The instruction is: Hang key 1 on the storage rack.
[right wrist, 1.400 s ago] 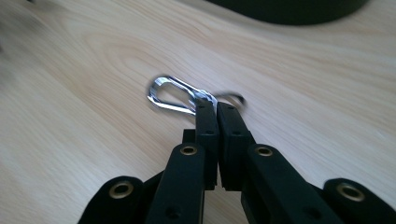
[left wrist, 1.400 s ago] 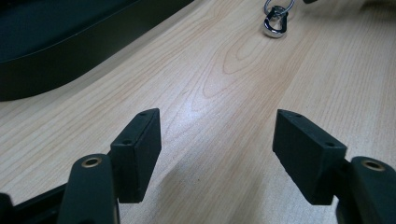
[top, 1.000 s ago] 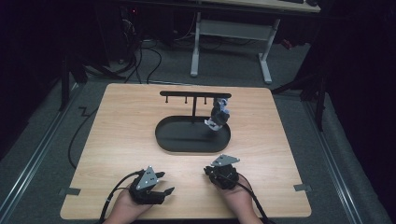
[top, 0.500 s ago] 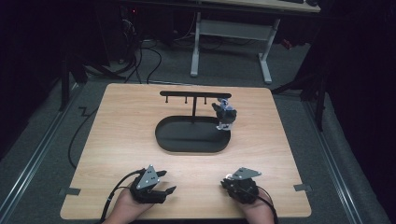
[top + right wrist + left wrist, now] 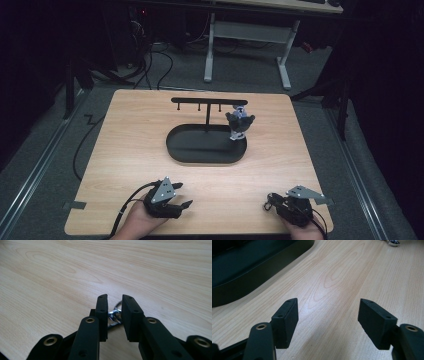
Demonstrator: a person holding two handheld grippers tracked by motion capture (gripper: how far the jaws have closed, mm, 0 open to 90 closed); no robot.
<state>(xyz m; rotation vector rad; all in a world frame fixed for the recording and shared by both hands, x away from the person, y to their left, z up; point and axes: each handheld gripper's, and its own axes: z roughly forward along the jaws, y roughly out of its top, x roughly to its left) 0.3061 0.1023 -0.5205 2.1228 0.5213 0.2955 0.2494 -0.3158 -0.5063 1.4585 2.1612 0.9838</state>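
A black oval tray [image 5: 190, 150] in the middle of the wooden table [image 5: 130, 130] carries a T-shaped stand [image 5: 207, 102] with hooks. From the right end of its bar hangs a small grey and white figure [image 5: 239, 122]. My left gripper [image 5: 182, 202] [image 5: 328, 320] rests open near the front edge, with nothing between its pads. Close to the front right corner is my right gripper [image 5: 272, 204] [image 5: 115, 300]. Its jaws have just been opening and stand a narrow gap apart. A silver metal ring [image 5: 113, 313] lies low between them on the wood.
The tray's dark wall [image 5: 249, 277] rises at the upper left of the left gripper view, and a small shiny thing [image 5: 393, 242] shows at the top right. Beyond the table are a dark floor, cables and a white desk frame [image 5: 247, 35].
My right gripper has slid right along the front edge, from near the middle to the corner. The hanging figure has swung slightly. The left gripper has stayed put.
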